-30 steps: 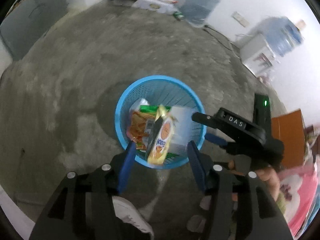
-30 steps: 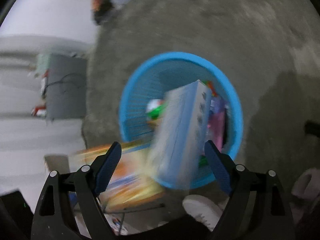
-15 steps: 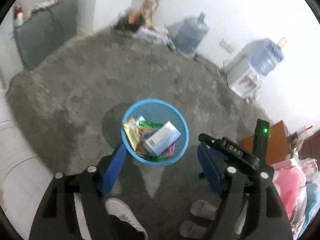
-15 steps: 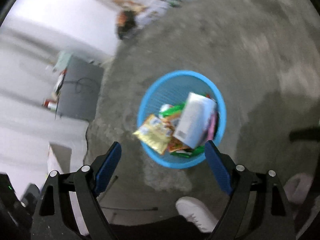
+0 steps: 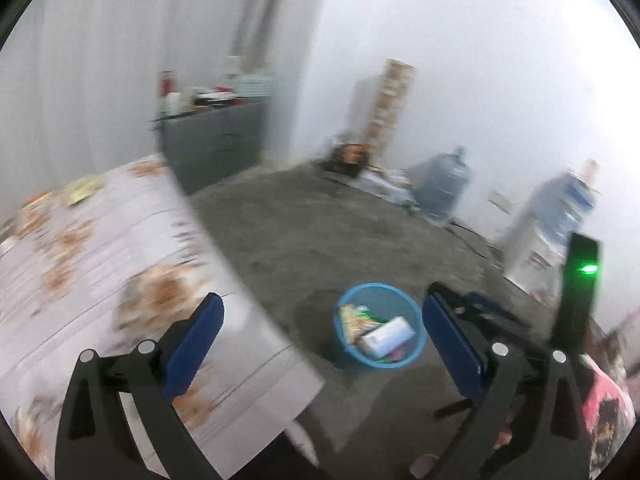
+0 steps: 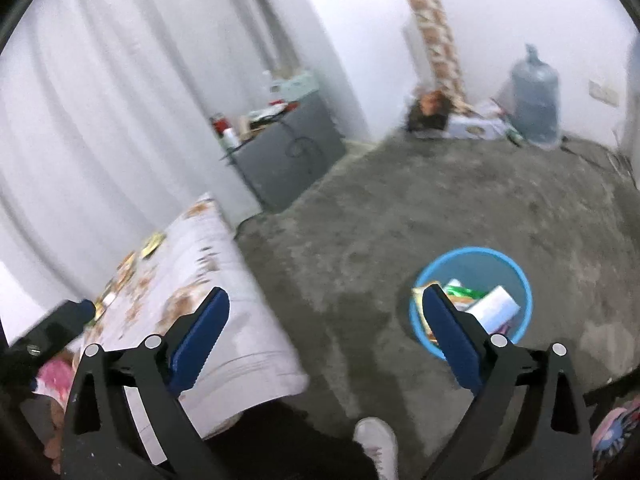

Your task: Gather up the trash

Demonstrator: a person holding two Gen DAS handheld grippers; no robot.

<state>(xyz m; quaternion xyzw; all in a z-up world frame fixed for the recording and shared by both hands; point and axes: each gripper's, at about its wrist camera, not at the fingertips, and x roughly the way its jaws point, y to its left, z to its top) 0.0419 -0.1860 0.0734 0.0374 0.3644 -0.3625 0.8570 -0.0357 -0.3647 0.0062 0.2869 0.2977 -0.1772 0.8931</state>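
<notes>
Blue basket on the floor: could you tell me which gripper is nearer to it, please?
Right. The blue basket looks larger from the right gripper, behind its right finger; from the left gripper it looks smaller, farther ahead. Both jaws are opening, empty.

Filled blue bin (image 6: pixel 516 272), hand-held gripper (image 6: pixel 324 332) opening

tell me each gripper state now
left gripper: jaws opening wide, nothing between them
right gripper: jaws opening wide, nothing between them
</notes>
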